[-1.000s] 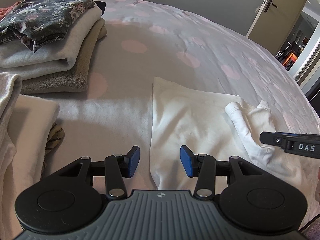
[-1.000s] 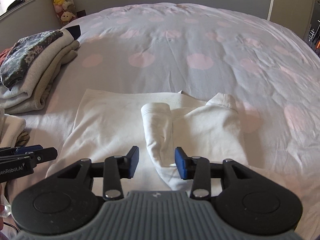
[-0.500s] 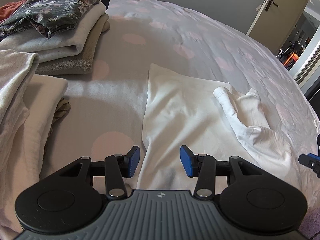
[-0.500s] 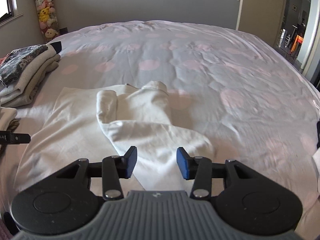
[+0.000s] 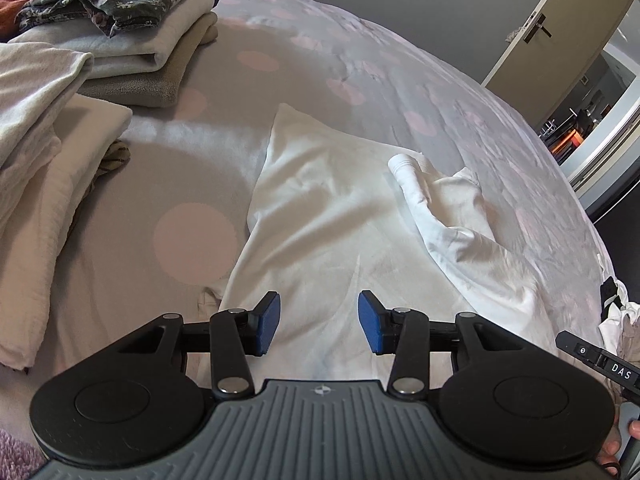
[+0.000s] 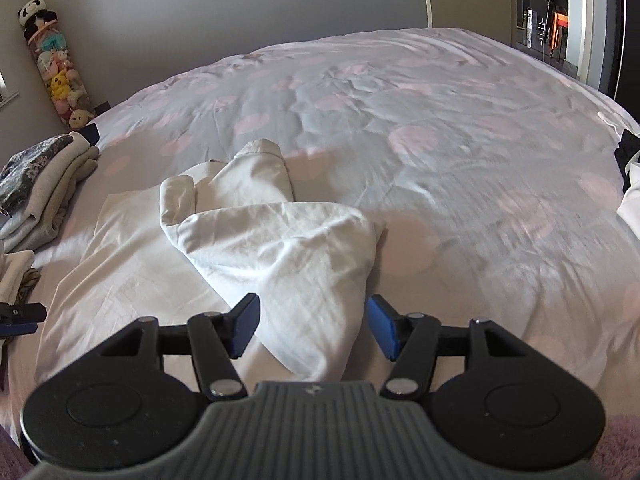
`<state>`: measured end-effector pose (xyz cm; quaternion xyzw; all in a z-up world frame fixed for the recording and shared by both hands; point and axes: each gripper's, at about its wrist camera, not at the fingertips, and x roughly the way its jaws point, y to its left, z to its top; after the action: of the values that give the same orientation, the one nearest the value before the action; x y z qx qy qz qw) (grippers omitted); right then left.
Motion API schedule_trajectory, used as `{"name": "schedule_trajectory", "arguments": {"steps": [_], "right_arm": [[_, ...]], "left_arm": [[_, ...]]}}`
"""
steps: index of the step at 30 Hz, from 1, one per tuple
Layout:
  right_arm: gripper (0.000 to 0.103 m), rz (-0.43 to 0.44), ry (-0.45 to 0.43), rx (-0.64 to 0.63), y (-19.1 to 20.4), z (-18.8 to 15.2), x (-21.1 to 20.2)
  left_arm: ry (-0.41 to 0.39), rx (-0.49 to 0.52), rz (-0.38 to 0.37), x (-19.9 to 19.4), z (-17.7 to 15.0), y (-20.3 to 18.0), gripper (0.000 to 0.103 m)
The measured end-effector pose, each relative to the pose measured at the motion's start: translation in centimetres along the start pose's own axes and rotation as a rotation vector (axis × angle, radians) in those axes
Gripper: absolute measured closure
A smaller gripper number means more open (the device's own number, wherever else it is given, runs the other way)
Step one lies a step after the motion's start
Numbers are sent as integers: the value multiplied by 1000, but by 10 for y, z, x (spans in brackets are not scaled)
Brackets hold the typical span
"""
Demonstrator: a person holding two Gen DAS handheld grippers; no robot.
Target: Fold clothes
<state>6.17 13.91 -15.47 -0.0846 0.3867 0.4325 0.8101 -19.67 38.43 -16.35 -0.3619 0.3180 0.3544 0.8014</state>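
Observation:
A white long-sleeved garment (image 5: pixel 328 216) lies on the bed, its body spread flat and a sleeve (image 5: pixel 448 224) folded across its right side. My left gripper (image 5: pixel 319 324) is open and empty, just above the garment's near hem. My right gripper (image 6: pixel 312 326) is open, its blue pads either side of the near end of the folded part (image 6: pixel 288 256) of the garment, not gripping it. The tip of the right gripper (image 5: pixel 596 358) shows at the lower right of the left wrist view.
The bed has a grey cover with pink dots (image 6: pixel 440 128). A stack of folded clothes (image 5: pixel 132 44) topped by a dark floral piece stands at the far left. More pale folded cloth (image 5: pixel 52 152) lies near left. Dark and white clothing (image 6: pixel 630 176) hangs at the bed's right edge. An open door (image 5: pixel 560 32) stands far right.
Both grippers have drawn back toward the near edge of the bed. The right gripper has swung right and now straddles the folded sleeve end. The garment has not moved.

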Motion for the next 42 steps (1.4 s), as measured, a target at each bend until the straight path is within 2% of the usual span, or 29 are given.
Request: {"name": "schedule_trajectory", "arguments": {"steps": [4, 8, 14, 19, 22, 27, 28, 29, 32, 37, 40, 42], "right_arm": [[40, 34, -17, 61, -10, -1, -3], [40, 58, 2, 140, -22, 1, 2], [40, 67, 70, 404, -62, 22, 45], [40, 107, 106, 510, -87, 33, 86], [41, 124, 108, 526, -95, 37, 102], [50, 147, 102, 478, -94, 42, 117], [59, 154, 100, 466, -93, 42, 118], [81, 162, 103, 459, -92, 42, 119], [93, 175, 81, 462, -90, 41, 115], [95, 249, -50, 389, -70, 47, 75], [96, 341, -110, 283, -40, 47, 42], [96, 391, -141, 170, -10, 42, 21]], "left_arm": [[3, 30, -13, 0, -3, -6, 69], [33, 35, -5, 6, -3, -7, 69], [67, -4, -8, 13, -2, 1, 69], [118, -35, -8, 29, 2, 7, 69], [144, -43, 8, 40, 4, 8, 69], [180, -21, 40, 53, 4, 5, 69], [182, -21, 43, 54, 4, 5, 69], [183, -23, 43, 55, 4, 6, 69], [176, -32, 43, 53, 4, 7, 69], [130, -42, 35, 42, 5, 9, 70], [117, -44, 24, 37, 6, 8, 70], [109, -43, 17, 34, 6, 7, 70]]}}
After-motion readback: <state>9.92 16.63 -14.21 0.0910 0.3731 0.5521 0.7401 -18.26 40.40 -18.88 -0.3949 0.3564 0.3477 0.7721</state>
